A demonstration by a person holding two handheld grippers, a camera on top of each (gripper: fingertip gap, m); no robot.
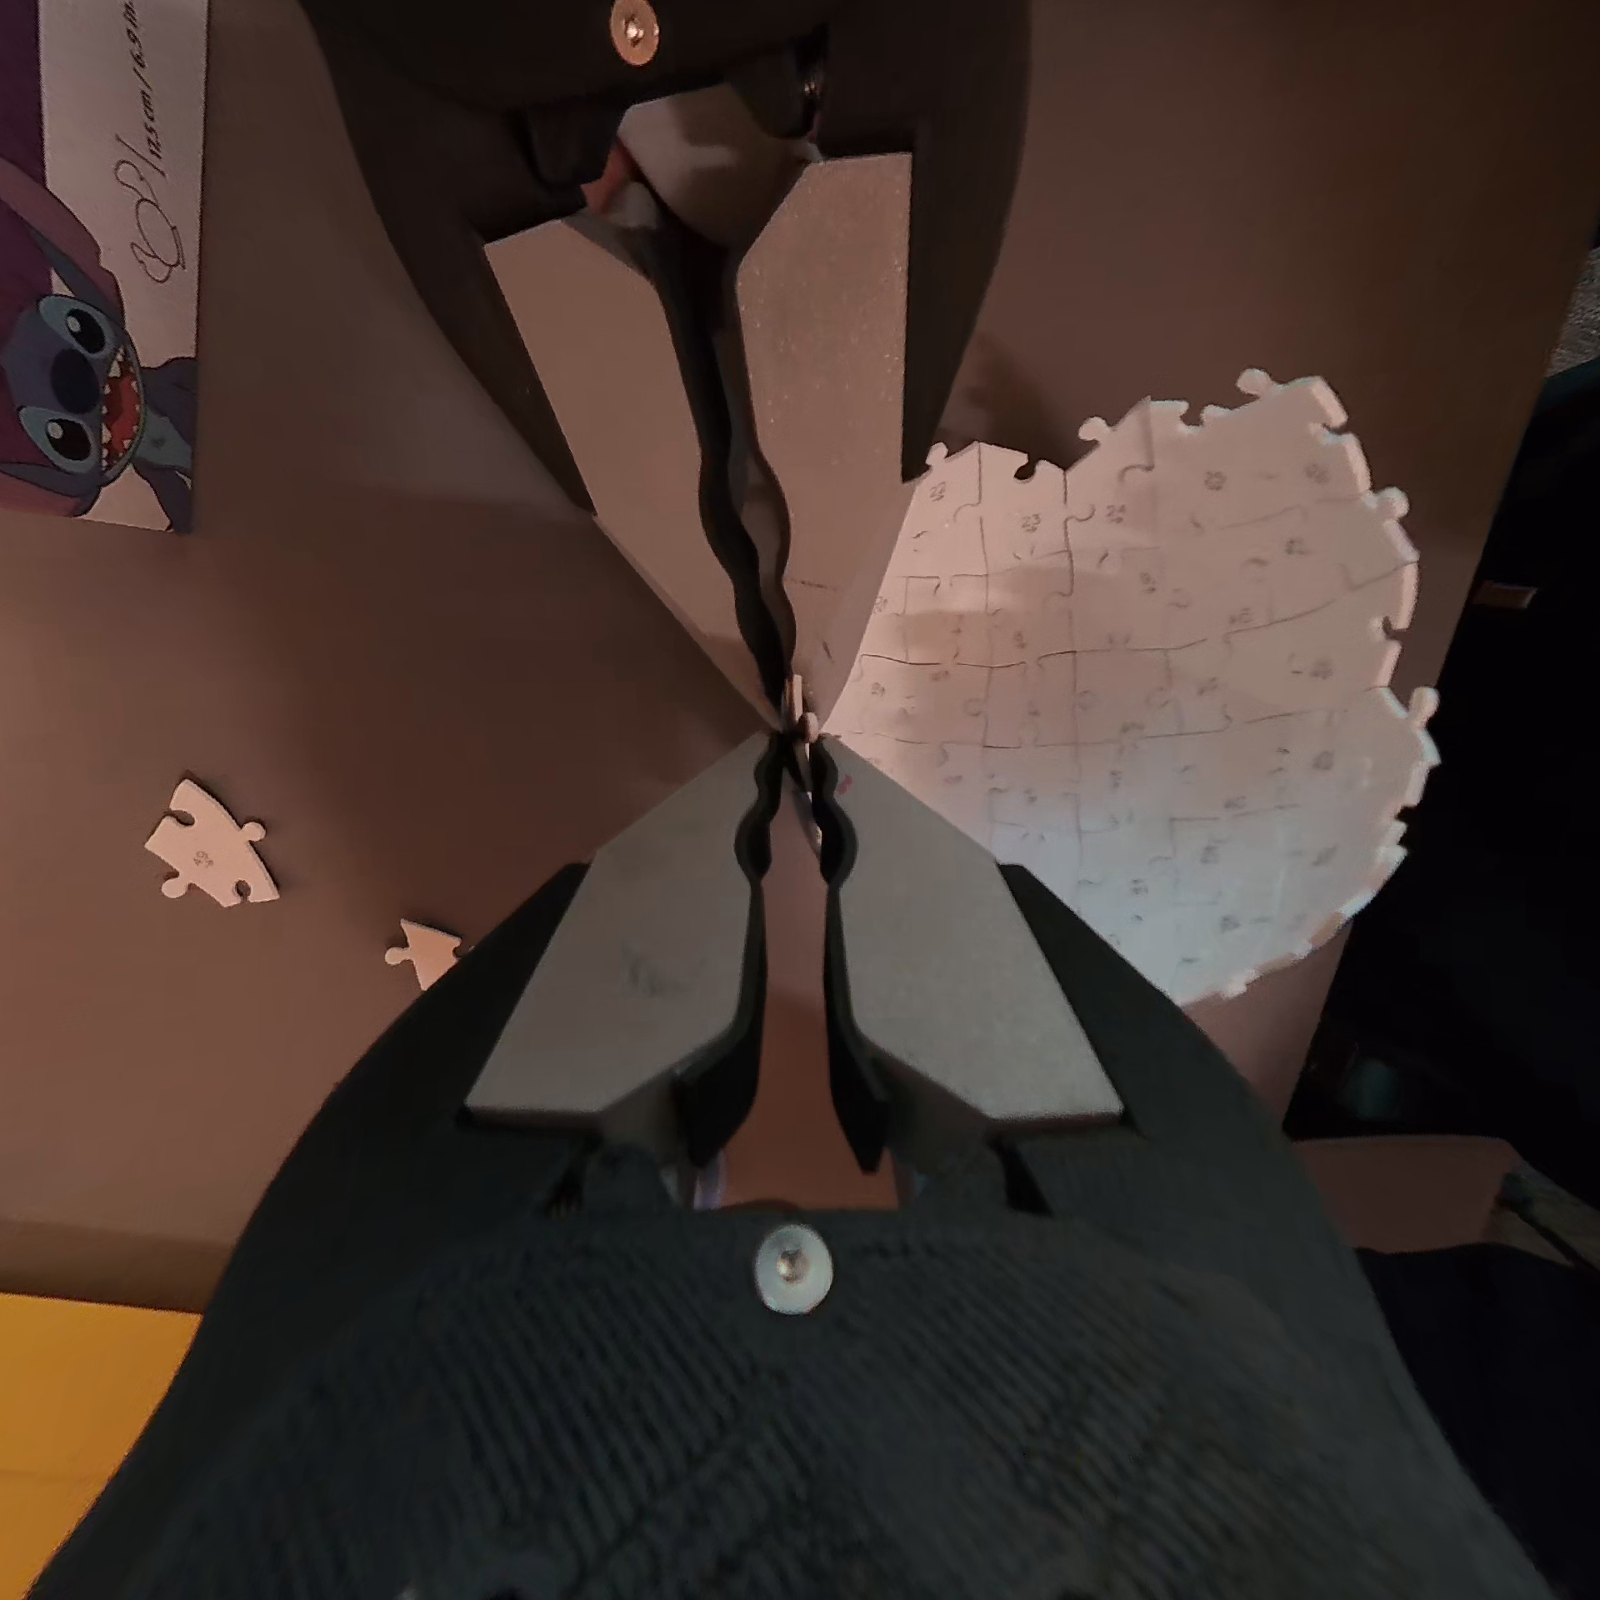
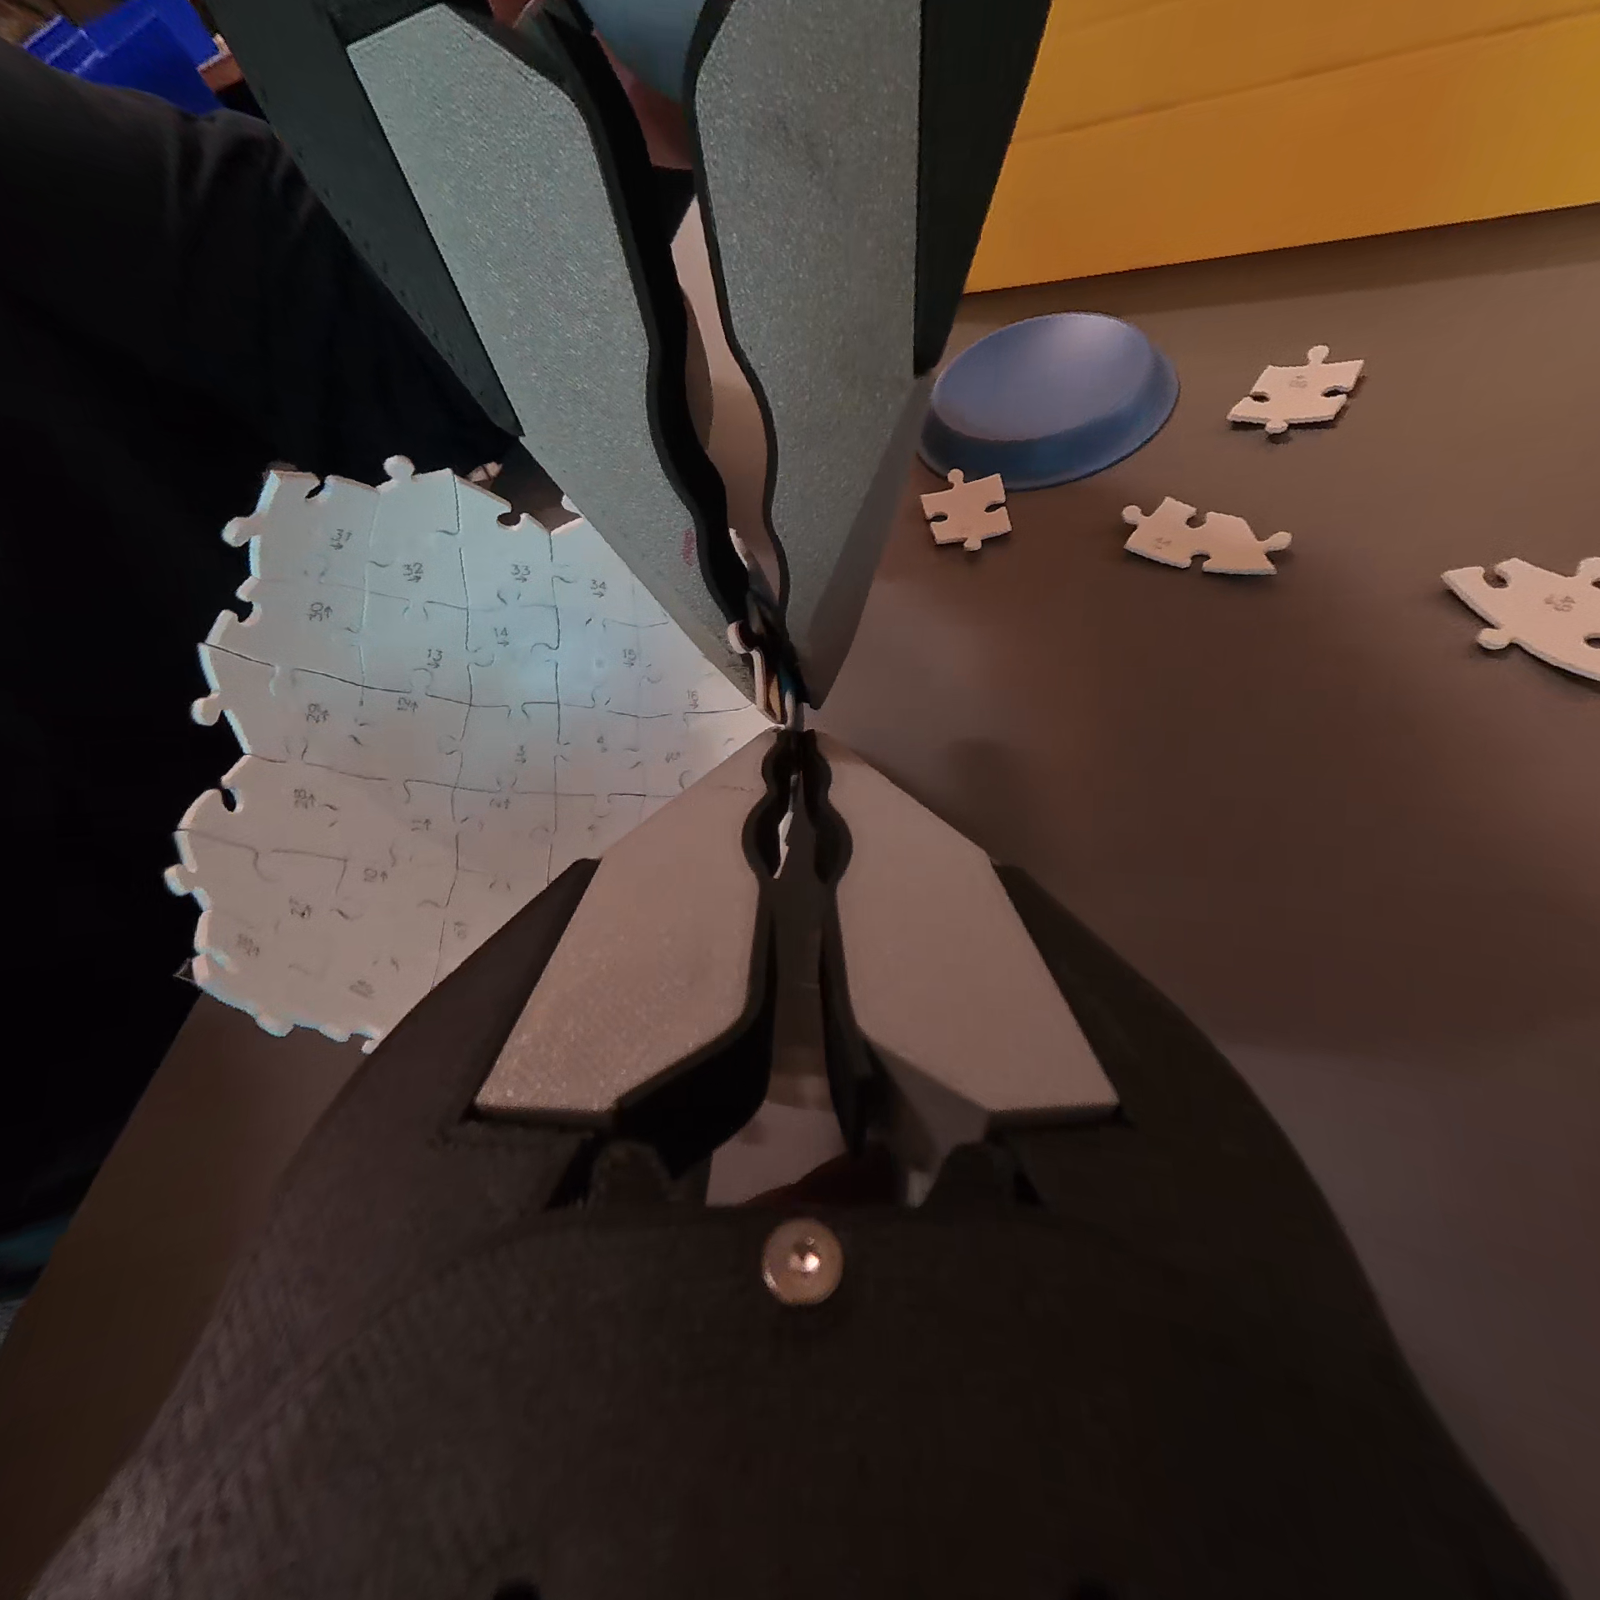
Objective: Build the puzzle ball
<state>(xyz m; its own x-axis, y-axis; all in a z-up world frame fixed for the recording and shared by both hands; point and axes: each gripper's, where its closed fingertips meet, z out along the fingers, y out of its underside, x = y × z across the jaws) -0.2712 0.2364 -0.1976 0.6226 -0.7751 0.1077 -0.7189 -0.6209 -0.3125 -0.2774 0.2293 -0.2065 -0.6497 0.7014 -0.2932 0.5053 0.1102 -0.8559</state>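
Observation:
The part-built puzzle ball (image 1: 1125,693) is a white bowl-shaped shell of joined numbered pieces, held off the table with its inside facing the cameras. It also shows in the right wrist view (image 2: 416,736). My left gripper (image 1: 795,755) is shut on a thin white edge at the shell's rim. My right gripper (image 2: 792,751) is shut on the same rim from the opposite side. The two grippers meet tip to tip. A small white tab (image 1: 801,700) shows between the tips. Whether it is a separate piece or part of the shell I cannot tell.
Loose white pieces lie on the dark table (image 2: 1212,866): two in the left wrist view (image 1: 212,844) (image 1: 424,952) and several in the right wrist view (image 2: 965,509) (image 2: 1203,538) (image 2: 1294,391). A blue dome stand (image 2: 1052,398), a yellow box (image 2: 1299,130), a cartoon picture card (image 1: 87,303) and a person's dark clothing (image 2: 130,433) surround them. Both grippers' tips are close together, under 4 cm apart.

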